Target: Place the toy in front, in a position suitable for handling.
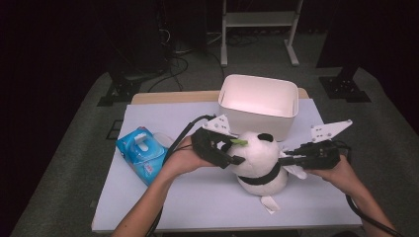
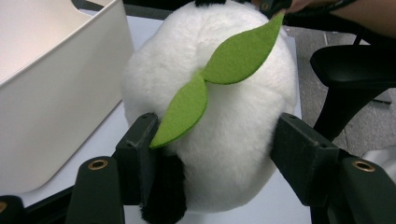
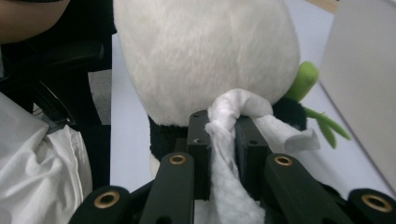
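A white and black panda plush (image 1: 259, 158) stands on the white table top (image 1: 197, 197), with a green felt leaf (image 2: 219, 79) on its head. My left gripper (image 1: 236, 153) comes in from the left, and its two jaws press into the sides of the plush (image 2: 233, 130). From the right, my right gripper (image 1: 284, 159) is shut on a twisted white wipe (image 3: 224, 140) held against the plush's white fur (image 3: 205, 56). A green stalk (image 3: 303, 81) sticks out at the plush's far side.
A white plastic bin (image 1: 259, 98) stands just behind the plush and looks empty. A blue pack of wipes (image 1: 141, 153) lies at the table's left. A white scrap (image 1: 269, 203) lies in front of the plush. A black chair (image 2: 355, 70) is beyond the table edge.
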